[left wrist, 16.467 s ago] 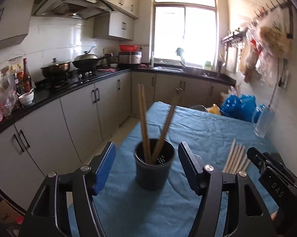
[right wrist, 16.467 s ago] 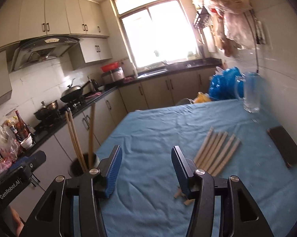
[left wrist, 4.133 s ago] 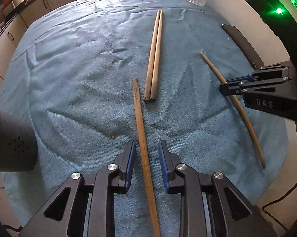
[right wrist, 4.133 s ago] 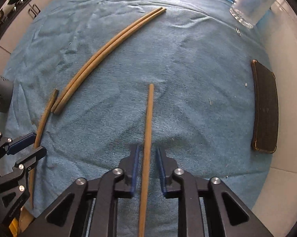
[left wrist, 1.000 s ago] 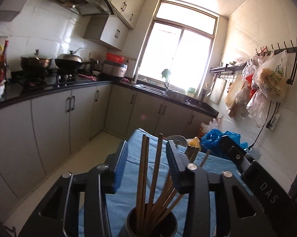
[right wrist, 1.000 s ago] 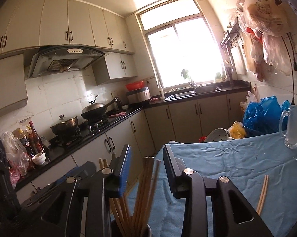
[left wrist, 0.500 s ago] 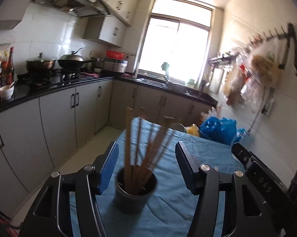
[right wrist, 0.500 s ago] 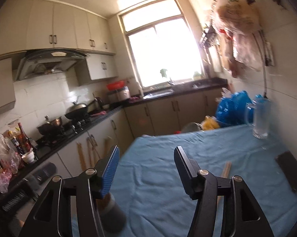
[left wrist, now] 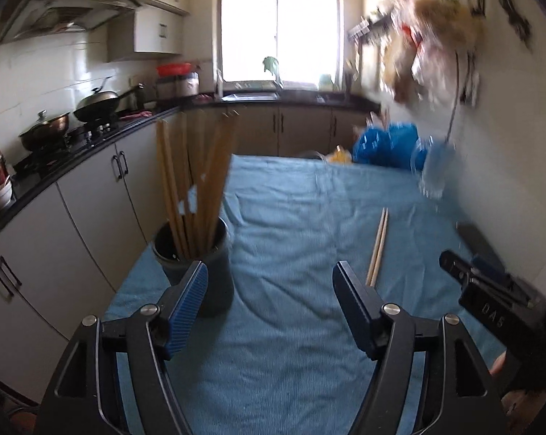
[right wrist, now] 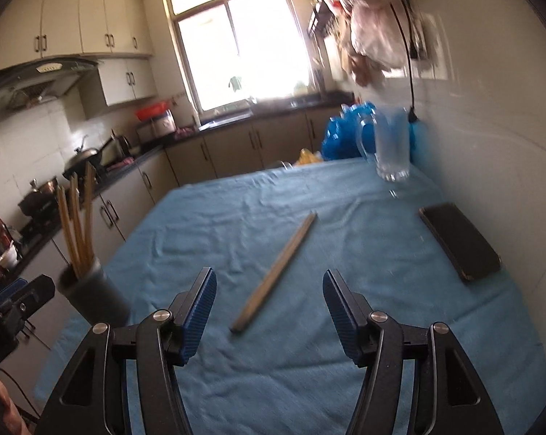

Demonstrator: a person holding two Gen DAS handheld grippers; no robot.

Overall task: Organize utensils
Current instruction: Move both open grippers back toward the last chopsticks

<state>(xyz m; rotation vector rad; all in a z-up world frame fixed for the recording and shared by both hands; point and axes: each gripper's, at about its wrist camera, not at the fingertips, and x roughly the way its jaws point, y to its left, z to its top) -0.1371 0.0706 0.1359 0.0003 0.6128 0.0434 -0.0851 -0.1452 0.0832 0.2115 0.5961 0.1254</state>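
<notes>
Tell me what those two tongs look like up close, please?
Both look the same. The left tongs and right tongs have black frames with triangle-shaped cut-outs, round silver bolts, and blue ribbed pads inside each finger. Seen from the left wrist view, the right one's side has white letters, and a black cable hangs nearby.

Two chopsticks point(left wrist: 378, 246) lie on the table. One holder point(left wrist: 200, 253), one mug point(right wrist: 390, 148), one phone point(right wrist: 459, 241)
</notes>
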